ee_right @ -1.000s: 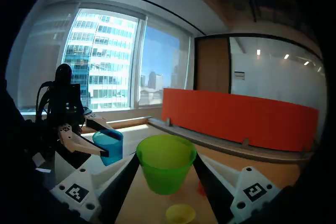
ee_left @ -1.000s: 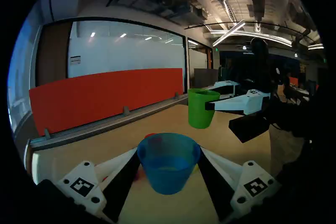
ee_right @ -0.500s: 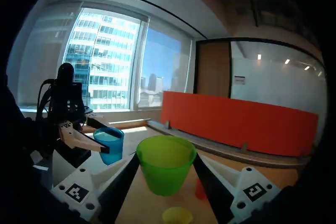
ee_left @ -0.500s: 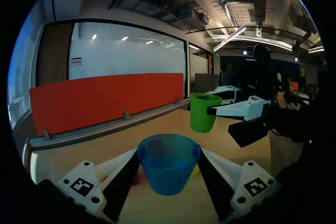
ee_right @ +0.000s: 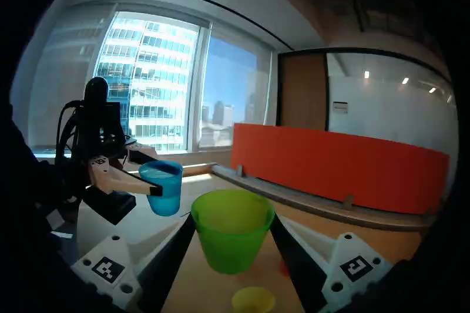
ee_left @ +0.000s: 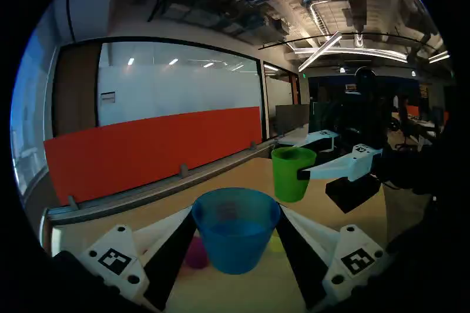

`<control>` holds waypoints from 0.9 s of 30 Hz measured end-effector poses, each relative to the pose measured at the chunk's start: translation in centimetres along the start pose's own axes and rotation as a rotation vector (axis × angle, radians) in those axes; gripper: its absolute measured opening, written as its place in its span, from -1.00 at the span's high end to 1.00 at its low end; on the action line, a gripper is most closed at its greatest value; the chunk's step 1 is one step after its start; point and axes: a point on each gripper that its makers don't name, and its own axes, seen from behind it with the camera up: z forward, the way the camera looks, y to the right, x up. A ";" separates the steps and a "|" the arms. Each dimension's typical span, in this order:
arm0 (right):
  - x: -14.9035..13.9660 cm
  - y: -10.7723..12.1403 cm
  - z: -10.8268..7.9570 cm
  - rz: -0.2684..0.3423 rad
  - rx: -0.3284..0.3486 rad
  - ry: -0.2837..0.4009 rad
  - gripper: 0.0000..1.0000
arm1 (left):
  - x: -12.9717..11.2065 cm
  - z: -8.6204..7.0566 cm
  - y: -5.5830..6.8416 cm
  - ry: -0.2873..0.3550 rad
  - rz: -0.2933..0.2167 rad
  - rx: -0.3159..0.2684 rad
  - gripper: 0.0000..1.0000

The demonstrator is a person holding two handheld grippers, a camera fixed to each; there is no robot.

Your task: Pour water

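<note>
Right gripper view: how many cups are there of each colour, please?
blue cup: 1
green cup: 1
yellow cup: 1
red cup, mostly hidden behind the green one: 1
Total: 4

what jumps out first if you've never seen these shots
A blue cup with water in it, held by the left gripper, sits front and centre in the left gripper view. A green cup is gripped the same way by the right gripper in the right gripper view. Behind them run a long orange panel and a bright window looking onto towers.
</note>
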 end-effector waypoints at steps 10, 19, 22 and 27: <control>-1.4 -1.2 0.8 0.004 0.035 -0.019 -0.82 | 2.8 0.0 -1.3 0.030 0.111 0.039 -0.76; -1.7 -2.6 1.2 0.013 0.077 -0.018 -0.82 | 4.2 0.4 -1.4 0.027 0.228 0.061 -0.76; -1.8 -3.2 1.3 0.009 0.092 -0.019 -0.82 | 4.5 0.5 -1.4 0.027 0.262 0.068 -0.76; -2.0 -4.3 1.4 0.006 0.119 -0.023 -0.82 | 5.3 0.7 -1.5 0.028 0.314 0.078 -0.76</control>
